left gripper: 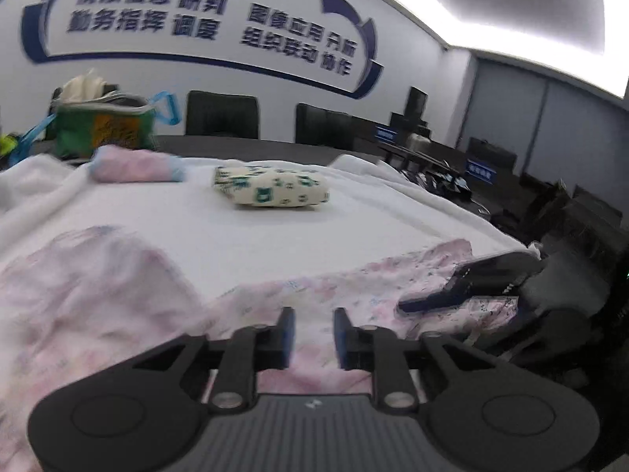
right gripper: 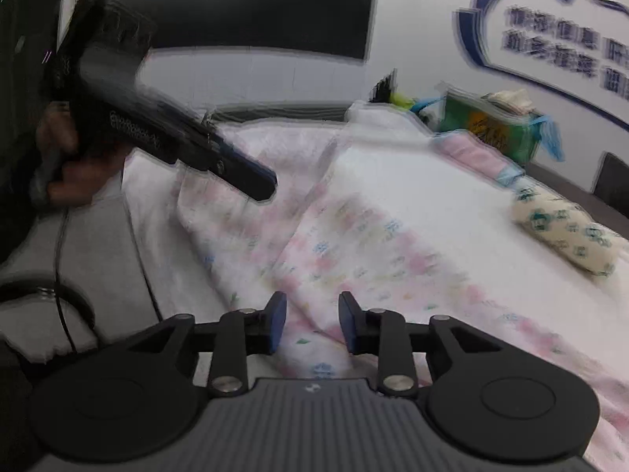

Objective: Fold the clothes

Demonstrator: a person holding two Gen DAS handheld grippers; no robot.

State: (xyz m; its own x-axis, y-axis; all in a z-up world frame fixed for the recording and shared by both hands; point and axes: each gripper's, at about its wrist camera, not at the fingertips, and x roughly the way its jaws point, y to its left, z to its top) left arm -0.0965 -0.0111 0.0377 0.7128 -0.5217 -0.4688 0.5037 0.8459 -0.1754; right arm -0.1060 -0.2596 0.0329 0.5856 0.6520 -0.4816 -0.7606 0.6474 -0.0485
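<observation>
A pink floral garment (left gripper: 314,299) is spread, rumpled, over the near part of a surface covered with a white sheet (left gripper: 243,228). The left claw (left gripper: 313,340) is held low over the garment's near edge with its jaws parted; pink cloth is seen through the gap, but nothing is clamped between the blue pads (left gripper: 289,338). The right claw (right gripper: 311,322) is likewise released, its jaws apart above a ridge of the same garment (right gripper: 354,236), with no cloth pinched. In the left view the right claw's dark fingers (left gripper: 464,283) are seen lying over the garment's right end; whether they touch it cannot be told. In the right view the left claw's body (right gripper: 165,129) is seen held by a hand (right gripper: 67,165) above the garment's far side. Farther back on the sheet, well apart from the garment, a cream bundle with green print (left gripper: 271,190) is laid folded, and beyond it to the left a pink roll with blue ends (left gripper: 133,165) is set. Behind the roll a green bag (left gripper: 104,126) is stood, stuffed with pale cloth. Blue lettering (left gripper: 212,19) is carried on the white wall. Both views are blurred.
</observation>
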